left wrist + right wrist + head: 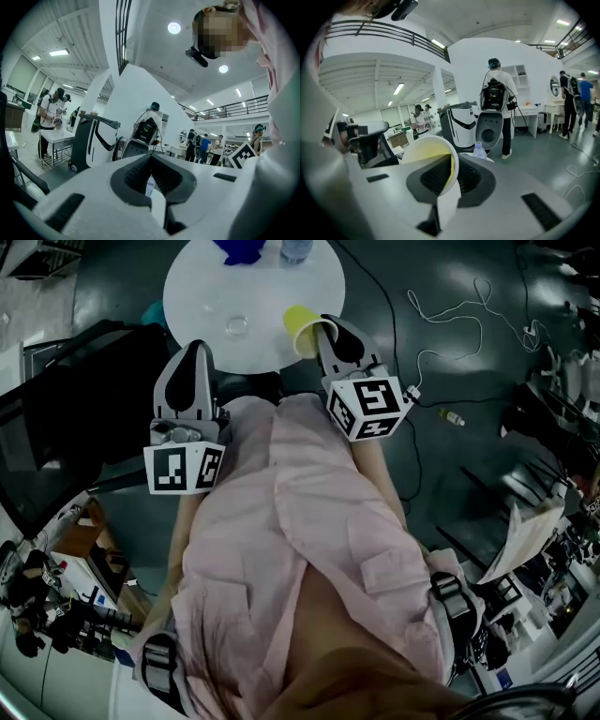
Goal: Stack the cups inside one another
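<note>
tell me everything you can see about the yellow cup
The yellow cup is thin-walled, yellow with a pale rim, paper or plastic by its look. It is tilted, its open, empty mouth facing back along the right tongs, which are shut on its wall at the rim. It hangs over the near edge of the round white table.

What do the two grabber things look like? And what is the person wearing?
The left gripper and right gripper look alike. Each has a pale grey-white shell that narrows to two jaws lined with dark ridged pads. At the back of each sits a white cube printed with black square markers. The person wears a pale pink shirt.
</note>
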Available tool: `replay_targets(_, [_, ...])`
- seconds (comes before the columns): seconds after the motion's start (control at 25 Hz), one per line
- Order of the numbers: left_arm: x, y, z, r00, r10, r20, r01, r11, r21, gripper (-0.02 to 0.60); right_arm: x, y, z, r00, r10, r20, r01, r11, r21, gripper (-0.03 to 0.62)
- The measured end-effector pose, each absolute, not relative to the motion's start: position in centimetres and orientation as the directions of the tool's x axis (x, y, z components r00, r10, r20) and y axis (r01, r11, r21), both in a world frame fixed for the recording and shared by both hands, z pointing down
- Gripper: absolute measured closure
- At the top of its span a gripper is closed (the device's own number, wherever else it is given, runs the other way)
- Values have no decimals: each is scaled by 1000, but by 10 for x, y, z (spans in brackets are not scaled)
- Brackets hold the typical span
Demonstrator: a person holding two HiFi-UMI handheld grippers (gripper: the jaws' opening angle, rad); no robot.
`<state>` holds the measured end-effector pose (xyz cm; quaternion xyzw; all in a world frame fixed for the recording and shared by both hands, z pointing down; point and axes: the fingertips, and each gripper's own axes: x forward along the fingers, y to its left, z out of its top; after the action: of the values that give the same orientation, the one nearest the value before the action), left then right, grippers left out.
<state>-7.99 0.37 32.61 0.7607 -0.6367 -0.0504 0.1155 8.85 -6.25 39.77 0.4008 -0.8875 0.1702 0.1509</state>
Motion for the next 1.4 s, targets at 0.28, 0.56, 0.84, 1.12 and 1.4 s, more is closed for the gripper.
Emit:
replay_targets(0.28, [-82, 0, 322, 206, -977, 61, -962, -190, 196, 566, 74, -59, 387, -654, -651, 384, -739, 658, -143, 553])
replay_targets(0.56, [-78, -1, 327, 210, -976, 65, -958, -192, 215, 566, 76, -56, 389, -659, -641, 393, -732, 667, -141, 553])
replay_targets(0.84, [-82, 0, 328, 199, -978, 60, -954, -179, 241, 566, 77, -56, 387, -653, -650, 389, -737, 664, -127, 553])
replay_targets(1.12, [-73, 0, 326, 221, -974, 58, -957, -204, 206, 566, 79, -57, 386, -649, -655, 386, -741, 659, -127, 553])
replay_targets(1.4, [-72, 5, 328, 222, -973, 58, -956, -206, 212, 566, 77, -52, 388, -651, -651, 391, -738, 664, -124, 553])
